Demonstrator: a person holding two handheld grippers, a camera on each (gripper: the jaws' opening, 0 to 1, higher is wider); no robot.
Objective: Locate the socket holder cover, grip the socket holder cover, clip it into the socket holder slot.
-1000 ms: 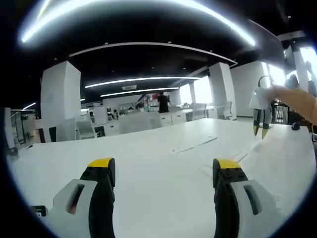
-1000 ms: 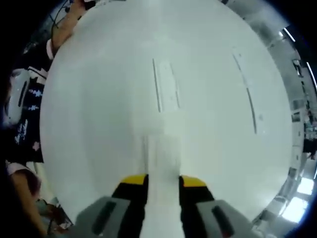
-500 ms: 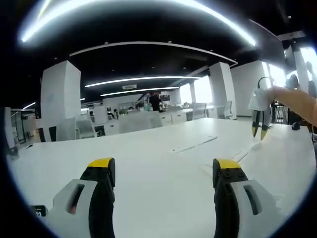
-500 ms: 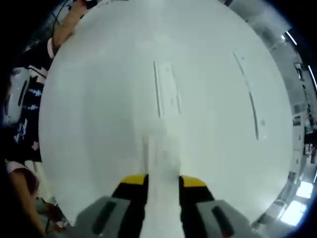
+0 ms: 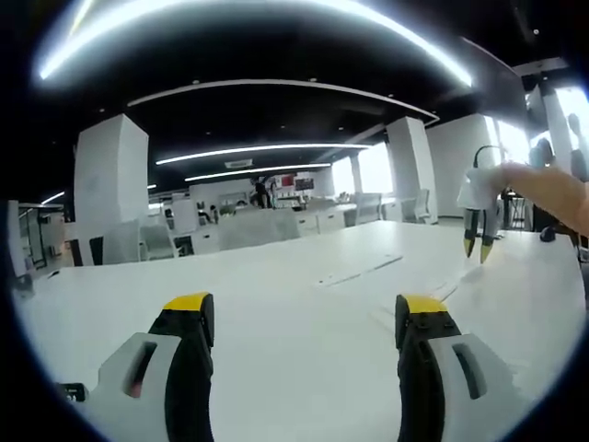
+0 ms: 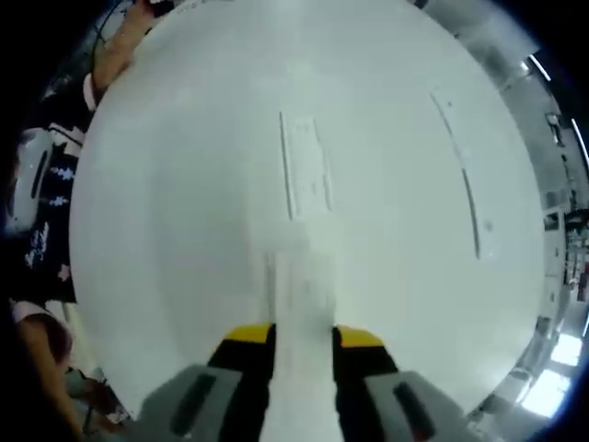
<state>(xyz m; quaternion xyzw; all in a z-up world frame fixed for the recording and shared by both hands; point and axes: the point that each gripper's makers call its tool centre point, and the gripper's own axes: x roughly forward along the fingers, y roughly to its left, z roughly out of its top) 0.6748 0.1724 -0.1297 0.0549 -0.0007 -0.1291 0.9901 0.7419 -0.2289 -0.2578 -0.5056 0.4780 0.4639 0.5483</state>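
Socket holder cover — in right claw.

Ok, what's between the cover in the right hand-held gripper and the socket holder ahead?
Bare white table, in the right gripper view: nothing lies between the held cover and the socket holder.

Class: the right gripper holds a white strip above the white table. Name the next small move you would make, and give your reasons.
Probably lower the right gripper, keeping the socket holder cover lined up with the socket holder lying ahead on the table. The cover sits clamped between the jaws, apart from the holder.
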